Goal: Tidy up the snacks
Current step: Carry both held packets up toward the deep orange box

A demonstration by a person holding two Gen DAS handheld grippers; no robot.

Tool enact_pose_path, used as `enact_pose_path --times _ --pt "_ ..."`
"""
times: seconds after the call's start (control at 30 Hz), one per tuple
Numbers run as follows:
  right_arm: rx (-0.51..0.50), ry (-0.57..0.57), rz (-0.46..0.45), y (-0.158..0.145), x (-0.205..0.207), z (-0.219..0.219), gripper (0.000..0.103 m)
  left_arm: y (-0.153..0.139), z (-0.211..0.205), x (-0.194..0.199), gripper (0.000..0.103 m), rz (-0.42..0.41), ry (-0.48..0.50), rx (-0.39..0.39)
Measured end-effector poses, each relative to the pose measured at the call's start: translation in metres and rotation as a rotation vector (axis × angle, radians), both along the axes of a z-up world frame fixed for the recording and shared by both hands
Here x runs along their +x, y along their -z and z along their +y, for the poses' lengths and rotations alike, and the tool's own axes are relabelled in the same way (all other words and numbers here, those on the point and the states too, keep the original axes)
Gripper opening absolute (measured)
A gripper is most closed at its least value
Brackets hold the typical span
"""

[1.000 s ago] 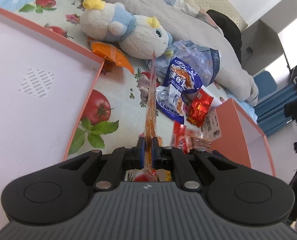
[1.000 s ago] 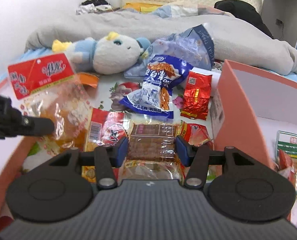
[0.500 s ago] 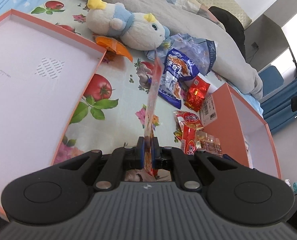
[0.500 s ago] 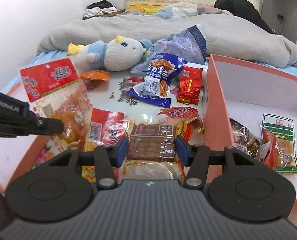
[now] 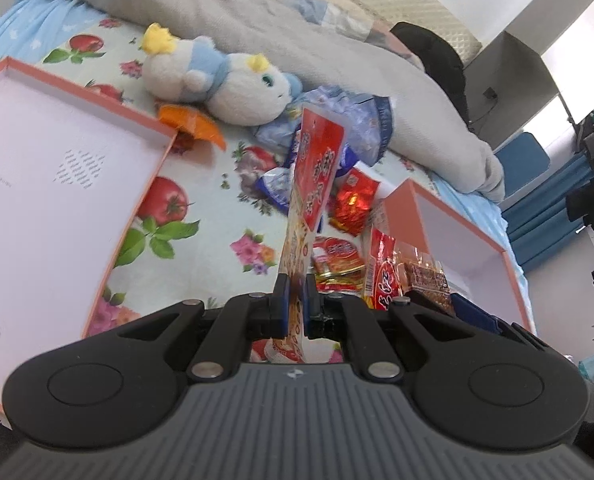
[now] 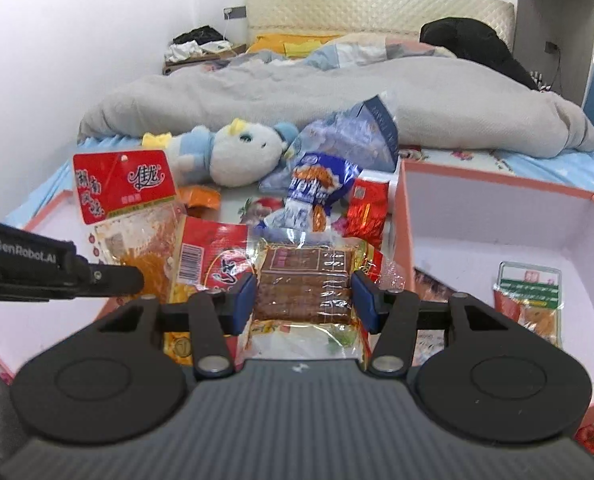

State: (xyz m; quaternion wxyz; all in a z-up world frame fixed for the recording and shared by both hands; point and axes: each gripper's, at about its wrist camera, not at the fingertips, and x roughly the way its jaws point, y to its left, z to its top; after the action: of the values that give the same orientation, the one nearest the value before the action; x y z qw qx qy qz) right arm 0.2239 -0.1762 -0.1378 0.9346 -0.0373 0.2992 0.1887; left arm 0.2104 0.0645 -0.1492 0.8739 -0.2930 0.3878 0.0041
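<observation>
On a bed with a fruit-and-flower printed sheet (image 5: 213, 216), the left gripper (image 5: 294, 304) pinches a red-topped clear snack packet (image 5: 315, 168) upright. The right gripper (image 6: 303, 296) clamps a brown dried-tofu packet (image 6: 303, 280) between two orange-rimmed white boxes (image 6: 497, 216). A grey duvet (image 6: 337, 92) lies behind.

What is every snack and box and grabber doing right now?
left gripper: shut on the red-topped packet
red-topped packet: held up off the bed
right gripper: shut on the brown snack pack
brown snack pack: gripped at both sides
right box: open, some snacks inside
left box: open
blue bag: lying on the bed
plush toy: lying on its side
</observation>
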Motion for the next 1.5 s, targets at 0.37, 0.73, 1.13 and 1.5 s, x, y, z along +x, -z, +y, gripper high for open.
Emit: enact_pose_path --times 0.37,0.73,1.13,1.5 --pt "0.047 0.053 -0.05 -0.042 0.01 -0.028 0.055 -0.059 -0.032 0.015 0.007 -0.062 0.069 0.049" --pt "0.07 0.14 -0.13 -0.082 0.022 -0.073 0.055 -0.116 -0.086 0.038 0.007 -0.162 0.16 0.051" --pt "0.065 0.244 -0.15 -0.096 0.045 -0.136 0.055 -0.132 -0.162 0.094 0.007 -0.158 0.309 0.092" --pt "0.023 0.305 0.055 -0.033 0.08 -0.172 0.055 -0.081 -0.213 0.141 0.007 -0.036 0.388 0.128"
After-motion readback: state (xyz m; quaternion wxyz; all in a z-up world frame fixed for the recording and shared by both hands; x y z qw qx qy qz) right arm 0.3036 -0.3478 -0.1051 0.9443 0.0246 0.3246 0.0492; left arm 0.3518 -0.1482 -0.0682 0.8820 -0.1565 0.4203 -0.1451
